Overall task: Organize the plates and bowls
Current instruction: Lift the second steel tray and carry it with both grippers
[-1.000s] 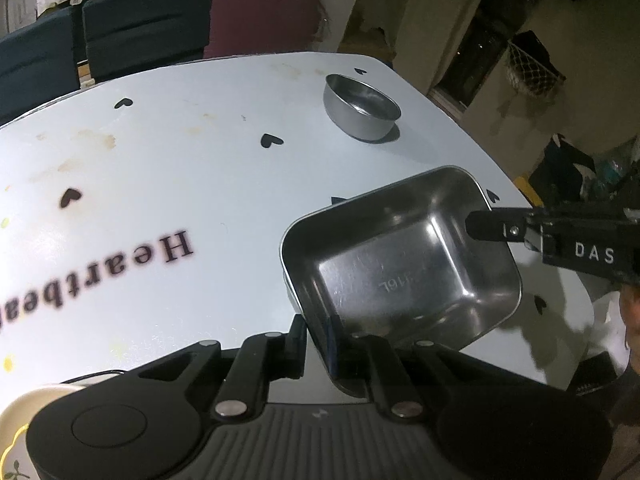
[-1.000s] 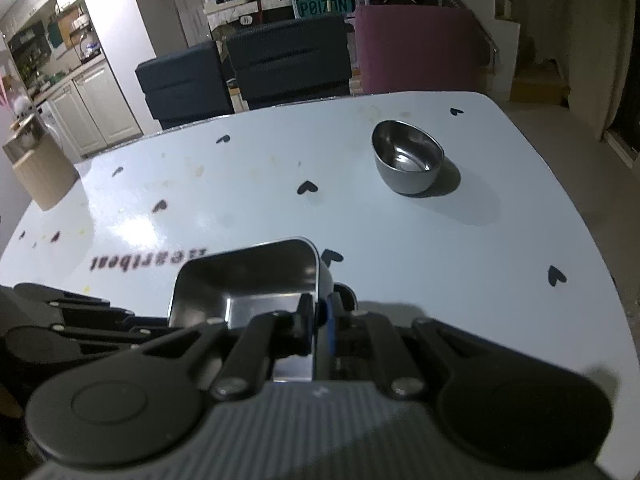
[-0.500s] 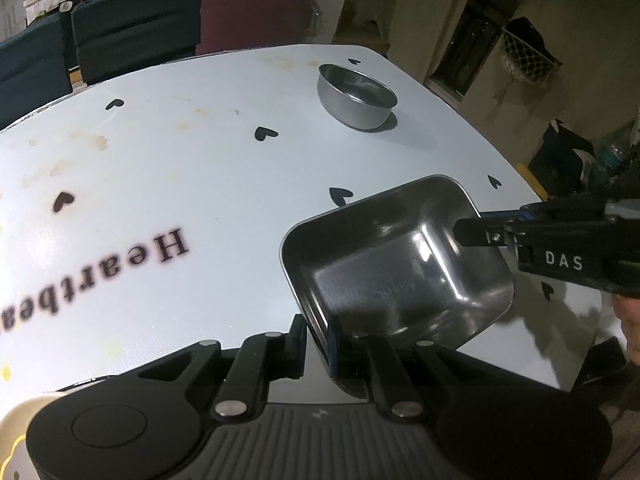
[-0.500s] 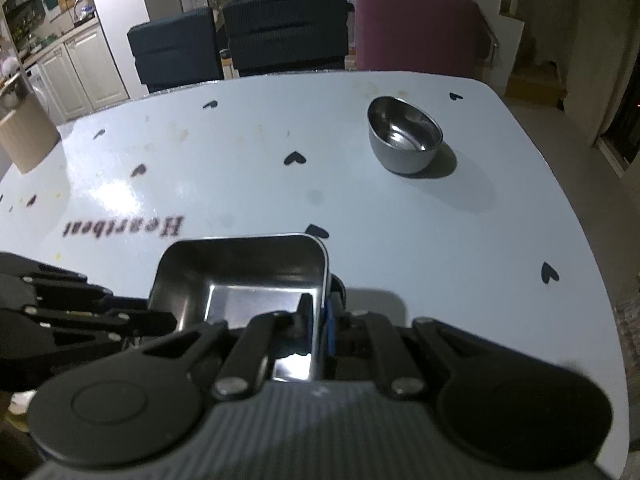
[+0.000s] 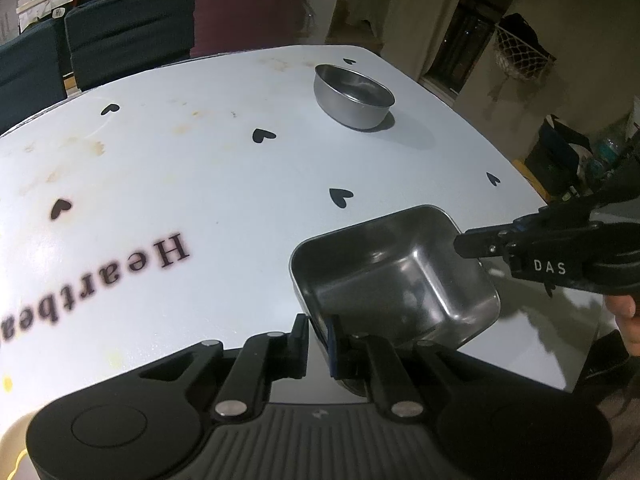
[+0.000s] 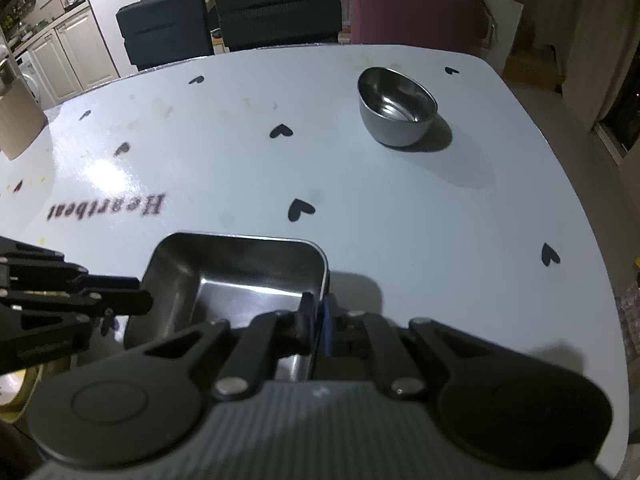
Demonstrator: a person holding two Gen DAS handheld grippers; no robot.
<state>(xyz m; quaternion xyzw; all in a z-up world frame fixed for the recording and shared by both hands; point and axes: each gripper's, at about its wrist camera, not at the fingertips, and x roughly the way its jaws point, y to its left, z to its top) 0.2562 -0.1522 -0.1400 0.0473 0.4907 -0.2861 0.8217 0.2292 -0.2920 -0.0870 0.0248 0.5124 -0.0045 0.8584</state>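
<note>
Rectangular stainless-steel tray (image 5: 394, 280) is gripped on opposite rims: left claw (image 5: 318, 334) and right claw (image 6: 318, 316) both clamped on its walls. Tray is tilted above the white heart-printed bench (image 5: 224, 168), long axis spanning claw to claw. Round steel bowl (image 6: 396, 106) is upright, well apart.

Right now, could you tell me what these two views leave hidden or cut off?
- Left wrist view: the near wall of the steel tray, behind the left claw.
- Both views: the cream dish at the bottom left corner, cut by the edge.
- Right wrist view: the tray's near right corner, under the right claw.
</note>
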